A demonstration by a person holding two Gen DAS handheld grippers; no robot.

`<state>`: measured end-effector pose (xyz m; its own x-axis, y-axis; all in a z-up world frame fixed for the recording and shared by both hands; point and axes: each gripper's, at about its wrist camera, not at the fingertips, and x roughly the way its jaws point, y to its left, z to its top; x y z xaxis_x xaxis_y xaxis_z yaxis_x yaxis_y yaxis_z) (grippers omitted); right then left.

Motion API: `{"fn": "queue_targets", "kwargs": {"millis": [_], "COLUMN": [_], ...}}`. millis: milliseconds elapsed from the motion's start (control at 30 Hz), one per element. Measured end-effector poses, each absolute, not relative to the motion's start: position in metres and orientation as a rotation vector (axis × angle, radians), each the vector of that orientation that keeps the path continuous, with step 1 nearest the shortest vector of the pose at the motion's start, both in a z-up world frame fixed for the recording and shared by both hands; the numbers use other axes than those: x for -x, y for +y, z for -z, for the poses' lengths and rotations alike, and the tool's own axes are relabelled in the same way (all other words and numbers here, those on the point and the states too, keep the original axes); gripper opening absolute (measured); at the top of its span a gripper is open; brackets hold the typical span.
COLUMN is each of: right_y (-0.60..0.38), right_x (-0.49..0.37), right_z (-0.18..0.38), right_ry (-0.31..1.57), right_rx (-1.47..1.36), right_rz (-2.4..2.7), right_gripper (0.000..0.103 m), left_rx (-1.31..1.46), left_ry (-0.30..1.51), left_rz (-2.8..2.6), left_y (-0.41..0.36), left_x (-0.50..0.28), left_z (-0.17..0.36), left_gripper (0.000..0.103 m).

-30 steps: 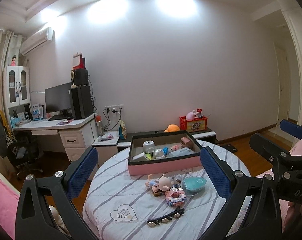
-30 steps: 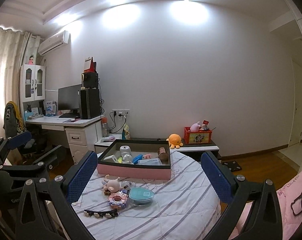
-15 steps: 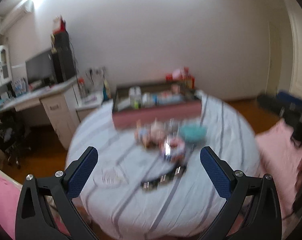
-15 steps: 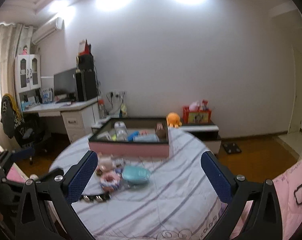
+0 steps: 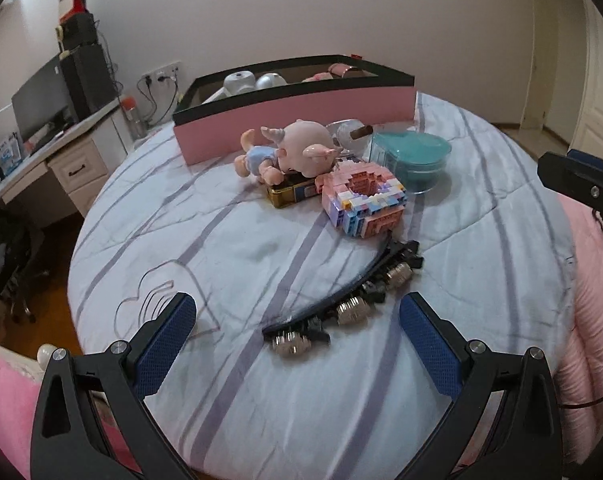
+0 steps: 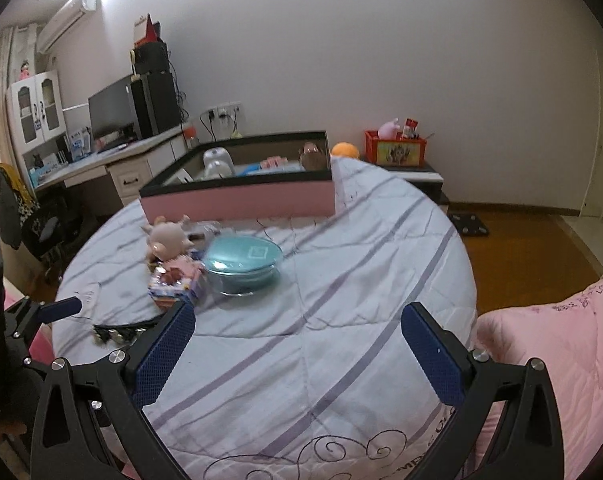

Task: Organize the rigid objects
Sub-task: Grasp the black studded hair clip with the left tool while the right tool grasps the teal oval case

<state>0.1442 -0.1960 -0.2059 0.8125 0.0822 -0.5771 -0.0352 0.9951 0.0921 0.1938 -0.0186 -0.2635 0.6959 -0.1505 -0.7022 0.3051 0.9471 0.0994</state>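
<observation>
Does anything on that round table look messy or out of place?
Yes. The pig doll lies tipped over on a small gold tin, jumbled against the brick model and teal box, outside the pink tray. A beaded hair clip lies alone nearer the edge.

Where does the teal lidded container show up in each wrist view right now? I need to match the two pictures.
Left wrist: the teal container sits upper right of centre, right of the pig toy and behind the block model.
Right wrist: the teal container sits left of centre, just right of the pig toy.
Shared landmark: the pink box lies behind it in both views.
</observation>
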Motion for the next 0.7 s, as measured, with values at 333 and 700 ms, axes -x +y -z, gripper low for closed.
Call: {"fn": "queue_targets", "kwargs": {"millis": [333,700], "right_y": [-0.189,-0.18], "right_x": [-0.174,-0.191], "right_z": [0.218,0.223], "right_ry": [0.681,0.711], "right_rx": [-0.059,-0.052], "right_rz": [-0.072,-0.108], "right_gripper": [0.103,0.103], "left_rx": [-0.108,0.079], "left_ry": [0.79,0.823], "left_rz": [0.304,0.351], "left_y": [0.001,0.01], "left_x": [-0.206,-0.199], "left_z": [0.26,0.249], "left_gripper": [0.017,0.095]}}
